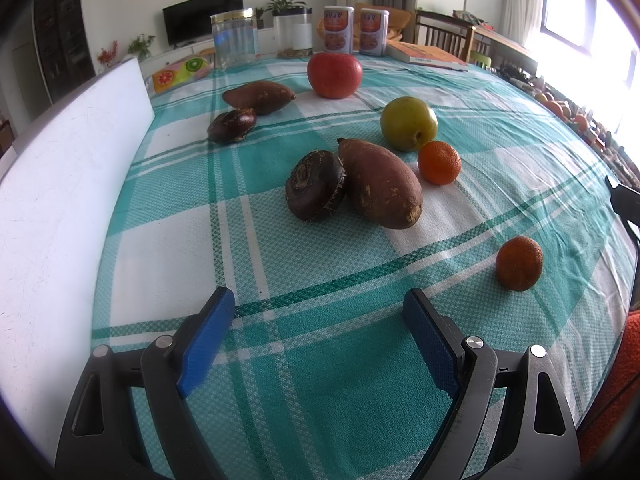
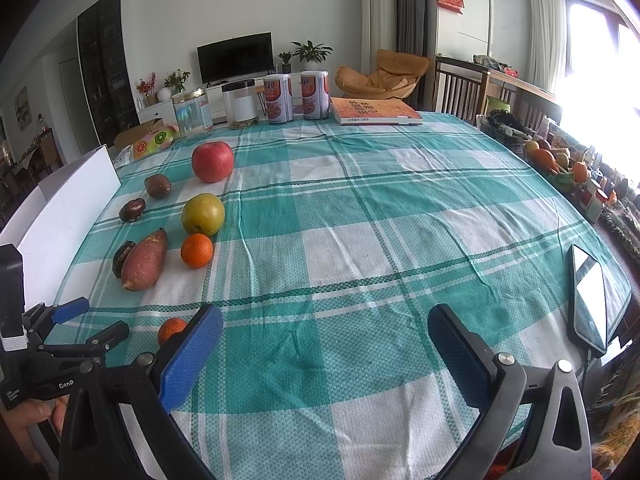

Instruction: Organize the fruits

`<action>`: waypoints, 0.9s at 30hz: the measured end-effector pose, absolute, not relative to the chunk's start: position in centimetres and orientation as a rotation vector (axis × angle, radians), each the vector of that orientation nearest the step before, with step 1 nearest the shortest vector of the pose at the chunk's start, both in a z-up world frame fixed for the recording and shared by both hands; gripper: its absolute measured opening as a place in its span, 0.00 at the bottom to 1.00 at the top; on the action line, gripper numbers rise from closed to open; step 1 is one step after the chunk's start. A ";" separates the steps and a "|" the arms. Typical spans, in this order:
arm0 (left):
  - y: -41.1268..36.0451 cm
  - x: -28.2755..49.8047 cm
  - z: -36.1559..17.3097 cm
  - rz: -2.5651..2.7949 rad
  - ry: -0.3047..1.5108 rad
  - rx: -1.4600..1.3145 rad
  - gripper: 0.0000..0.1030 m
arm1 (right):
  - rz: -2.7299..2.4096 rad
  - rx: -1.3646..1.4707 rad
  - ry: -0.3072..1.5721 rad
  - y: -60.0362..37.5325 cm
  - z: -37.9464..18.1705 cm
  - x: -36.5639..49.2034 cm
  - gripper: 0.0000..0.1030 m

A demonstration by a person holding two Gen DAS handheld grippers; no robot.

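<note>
On the teal plaid tablecloth (image 1: 320, 360) lie a red apple (image 1: 334, 75), a green pear (image 1: 408, 123), two oranges (image 1: 439, 161) (image 1: 519, 263), two sweet potatoes (image 1: 380, 184) (image 1: 259, 96) and two dark water chestnuts (image 1: 315, 185) (image 1: 232, 125). My left gripper (image 1: 320, 304) is open and empty, short of the near chestnut. My right gripper (image 2: 326, 322) is open and empty over bare cloth. In the right wrist view the apple (image 2: 212, 161), pear (image 2: 203, 214), orange (image 2: 196, 250) and sweet potato (image 2: 145, 261) lie to its left; the near orange (image 2: 171, 329) is partly hidden by its left finger. The left gripper (image 2: 86, 320) shows at far left.
A white board (image 1: 60, 200) stands along the table's left edge. Jars (image 2: 192, 112), two cans (image 2: 296, 96) and a book (image 2: 374, 112) line the far edge. A phone (image 2: 588, 296) lies at the right edge. A fruit basket (image 2: 552, 160) and chairs stand beyond.
</note>
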State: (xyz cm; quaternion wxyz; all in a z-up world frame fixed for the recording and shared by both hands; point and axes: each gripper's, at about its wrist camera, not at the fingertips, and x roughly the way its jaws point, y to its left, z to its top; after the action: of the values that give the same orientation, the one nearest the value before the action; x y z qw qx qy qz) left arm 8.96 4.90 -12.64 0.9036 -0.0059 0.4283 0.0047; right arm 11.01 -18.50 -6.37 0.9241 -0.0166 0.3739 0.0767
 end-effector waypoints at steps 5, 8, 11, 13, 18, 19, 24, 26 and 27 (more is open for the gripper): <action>5.0 9.0 -12.6 0.006 0.886 -0.017 0.85 | 0.158 -0.032 0.767 -18.5 -6.4 11.0 0.99; 5.6 9.0 -12.4 -0.018 0.889 -0.044 0.86 | 0.160 -0.024 0.767 -18.6 -6.4 10.9 0.99; 6.6 9.1 -12.1 -0.052 0.902 -0.110 0.86 | 0.163 -0.020 0.767 -18.6 -6.4 10.9 0.99; 7.1 9.5 -11.8 -0.060 0.920 -0.158 0.85 | 0.162 -0.021 0.766 -18.6 -6.4 10.9 0.99; 8.3 11.3 -11.0 -0.030 0.936 -0.265 0.85 | 0.162 -0.020 0.766 -18.6 -6.4 10.9 0.99; 8.8 11.7 -10.7 -0.024 0.930 -0.300 0.84 | 0.162 -0.020 0.766 -18.6 -6.4 10.9 0.99; 9.4 14.1 -10.5 0.033 0.933 -0.306 0.84 | 0.162 -0.021 0.766 -18.6 -6.4 10.9 0.99; 9.5 14.5 -10.9 0.074 0.955 -0.255 0.85 | 0.162 -0.020 0.765 -18.7 -6.4 10.9 0.99; 9.8 14.2 -10.8 0.096 0.951 -0.245 0.85 | 0.162 -0.020 0.765 -18.7 -6.4 10.9 0.99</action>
State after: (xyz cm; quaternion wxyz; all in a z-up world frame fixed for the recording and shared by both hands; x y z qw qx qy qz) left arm 14.21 9.83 -10.83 0.8807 -0.1178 0.4566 0.0459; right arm 10.85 -18.65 -6.38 0.9245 -0.0095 0.3728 0.0792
